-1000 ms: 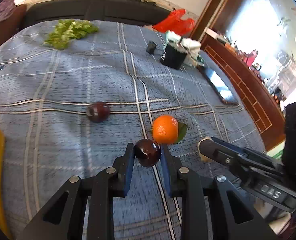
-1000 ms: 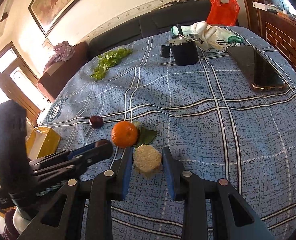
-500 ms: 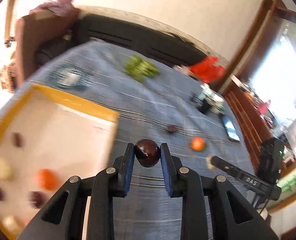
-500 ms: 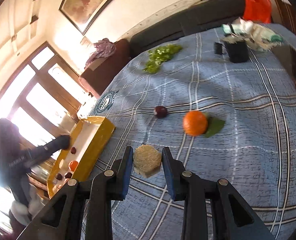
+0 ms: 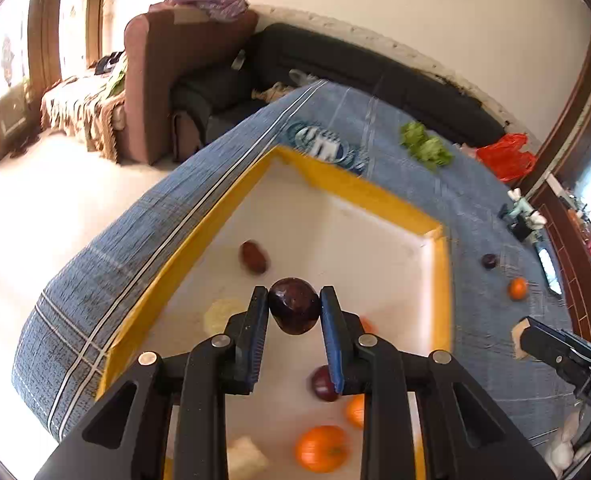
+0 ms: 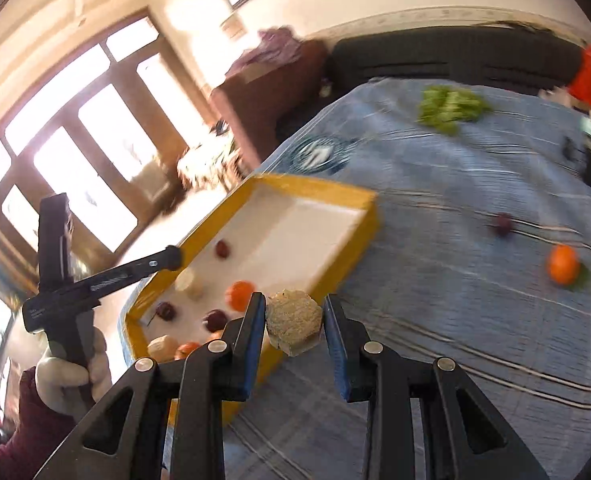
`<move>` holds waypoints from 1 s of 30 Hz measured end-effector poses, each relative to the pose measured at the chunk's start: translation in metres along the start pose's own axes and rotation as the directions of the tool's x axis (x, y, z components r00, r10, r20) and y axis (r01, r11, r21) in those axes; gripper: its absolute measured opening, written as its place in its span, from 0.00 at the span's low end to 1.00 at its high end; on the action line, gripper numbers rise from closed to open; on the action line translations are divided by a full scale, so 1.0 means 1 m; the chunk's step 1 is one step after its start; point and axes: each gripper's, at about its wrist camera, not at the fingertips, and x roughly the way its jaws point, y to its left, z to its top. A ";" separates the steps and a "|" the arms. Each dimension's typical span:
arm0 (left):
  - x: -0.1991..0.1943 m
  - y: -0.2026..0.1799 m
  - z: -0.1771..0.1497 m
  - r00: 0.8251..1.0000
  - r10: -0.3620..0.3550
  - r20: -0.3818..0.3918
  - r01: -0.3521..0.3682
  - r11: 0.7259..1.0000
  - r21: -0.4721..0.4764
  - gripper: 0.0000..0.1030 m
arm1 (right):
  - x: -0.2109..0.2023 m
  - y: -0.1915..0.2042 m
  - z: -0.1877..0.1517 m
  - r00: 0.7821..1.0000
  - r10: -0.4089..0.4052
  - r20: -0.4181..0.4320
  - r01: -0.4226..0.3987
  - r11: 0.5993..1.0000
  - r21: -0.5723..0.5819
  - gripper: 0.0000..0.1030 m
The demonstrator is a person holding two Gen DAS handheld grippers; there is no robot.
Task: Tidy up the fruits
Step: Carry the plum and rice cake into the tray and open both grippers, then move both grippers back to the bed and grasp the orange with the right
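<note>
Both grippers have swung away from the open tablecloth toward the yellow-rimmed tray (image 5: 337, 184) since a second ago. Now the dark plum (image 5: 294, 311) hangs directly above the tray's white floor, clamped between the pads of the left gripper (image 5: 294, 316), so that hand is nearer a drop: straight down, among the fruit already inside. Clamped in the right gripper (image 6: 294, 326), the tan hexagonal piece (image 6: 293, 322) sits over the tray's near rim, the tray lying ahead and to its left. Another plum (image 6: 503, 225) and an orange (image 6: 562, 264) remain on the blue cloth (image 6: 475, 168), well apart from the tray.
</note>
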 end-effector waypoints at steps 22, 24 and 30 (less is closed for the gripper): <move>-0.032 0.020 -0.029 0.997 -0.073 0.034 0.075 0.995 -0.066 0.54 | 0.122 0.052 0.002 0.948 -0.268 -0.174 0.236 0.954 -0.186 0.33; -0.044 0.020 -0.028 0.995 -0.087 0.056 0.092 0.992 -0.091 0.58 | 0.109 0.053 0.004 0.956 -0.254 -0.144 0.229 0.958 -0.171 0.38; -0.079 0.003 -0.037 0.985 -0.136 0.107 0.149 0.980 -0.132 0.82 | 0.053 0.039 0.006 0.968 -0.249 -0.043 0.243 0.964 -0.106 0.51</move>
